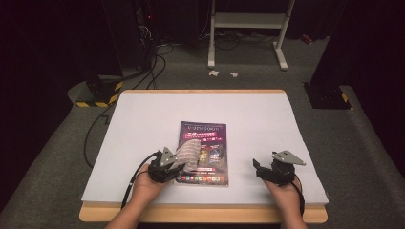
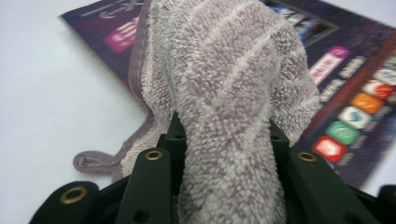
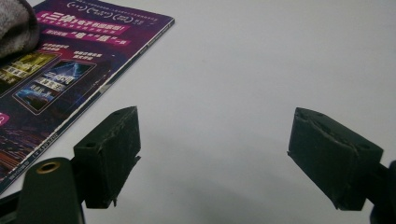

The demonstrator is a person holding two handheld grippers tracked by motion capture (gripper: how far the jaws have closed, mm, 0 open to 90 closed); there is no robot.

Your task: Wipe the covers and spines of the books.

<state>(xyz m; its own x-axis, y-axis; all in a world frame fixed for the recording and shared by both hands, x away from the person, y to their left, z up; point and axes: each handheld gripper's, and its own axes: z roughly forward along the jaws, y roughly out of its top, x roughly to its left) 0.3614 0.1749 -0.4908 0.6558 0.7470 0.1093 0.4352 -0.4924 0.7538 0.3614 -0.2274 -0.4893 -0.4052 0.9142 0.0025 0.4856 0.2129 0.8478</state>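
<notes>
The left gripper (image 1: 168, 168) is clamped on a bunched grey striped towel (image 2: 224, 93), the terry cloth squeezed between its two black jaws and spilling forward over the lower left part of a purple magazine (image 1: 203, 152) that lies flat near the middle of the tabletop (image 1: 143, 119). In the left gripper view the towel's hemmed edge and a small loop trail off the magazine's side onto the bare white surface. The step in hand looks like wiping the magazine's cover with the towel. The next move probably calls for dragging the cloth across the glossy cover with light downward pressure, so that the thin magazine does not slide or buckle under it.

The right gripper (image 1: 277, 169) rests just right of the magazine with its jaws wide apart and nothing between them; it could be brought over to pin the magazine's edge.

The tabletop is a white sheet over a wooden board whose edge shows at the near and far sides. Around it lie grey carpet, black cables, a yellow-and-black striped base (image 1: 98, 98) at the far left, and a white metal frame (image 1: 248, 28) beyond.
</notes>
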